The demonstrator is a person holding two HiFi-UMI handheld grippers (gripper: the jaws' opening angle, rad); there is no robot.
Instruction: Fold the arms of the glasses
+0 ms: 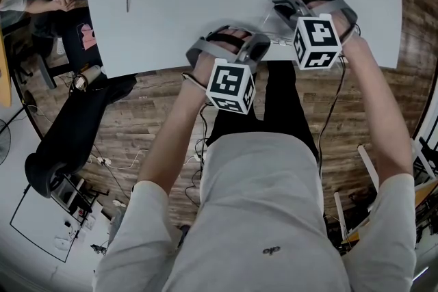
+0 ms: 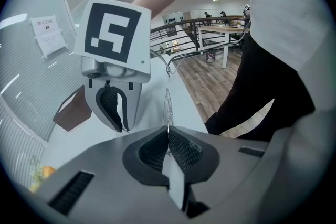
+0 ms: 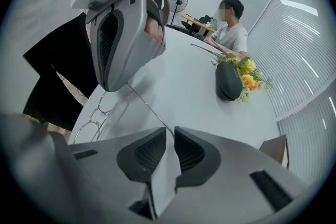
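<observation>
Thin wire-framed glasses (image 3: 97,113) lie at the front edge of the white table (image 1: 171,3), between my two grippers. In the head view they show only as a faint wire (image 1: 275,42). My left gripper (image 2: 168,136) is shut on a thin wire part of the glasses (image 2: 168,110), and the right gripper view shows it (image 3: 107,86) standing over the frame. One arm of the glasses (image 3: 149,107) runs into the narrow gap between the jaws of my right gripper (image 3: 169,131). Those jaws stand slightly apart and do not press on it.
A black glasses case (image 3: 229,81) and a spray of yellow flowers (image 3: 247,68) lie at the table's far side. A seated person (image 3: 231,29) is beyond them. A brown box (image 2: 73,113) stands to one side. The table edge and the wooden floor (image 1: 157,99) are right below the grippers.
</observation>
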